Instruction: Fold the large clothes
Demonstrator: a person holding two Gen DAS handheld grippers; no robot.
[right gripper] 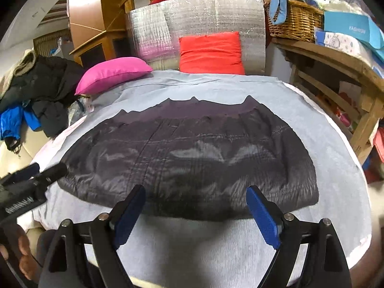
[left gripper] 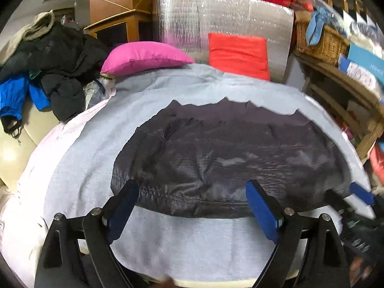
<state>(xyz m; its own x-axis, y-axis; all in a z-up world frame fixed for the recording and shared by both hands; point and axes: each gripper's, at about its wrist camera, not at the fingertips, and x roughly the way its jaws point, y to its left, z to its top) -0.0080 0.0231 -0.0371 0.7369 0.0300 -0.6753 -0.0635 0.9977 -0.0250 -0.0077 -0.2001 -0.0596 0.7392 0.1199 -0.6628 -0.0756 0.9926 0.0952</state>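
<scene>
Left wrist view: dark quilted jacket (left gripper: 230, 158) flat mid-bed, near hem by both tongs, left tongs (left gripper: 192, 204) and right tongs (right gripper: 195, 206) spread wide, empty. Slippery shell may slide, skewing the fold.

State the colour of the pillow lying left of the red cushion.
Bright pink pillow, clearest in the right wrist view.

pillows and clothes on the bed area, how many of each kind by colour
Pink pillow: 1
Red-orange pillow: 1
Dark quilted garment spread flat on the grey sheet: 1
Heap of black and blue clothes at the left, too tangled to count singly: 1
Tongs, left and right, both open: 2
Total: 6
</scene>
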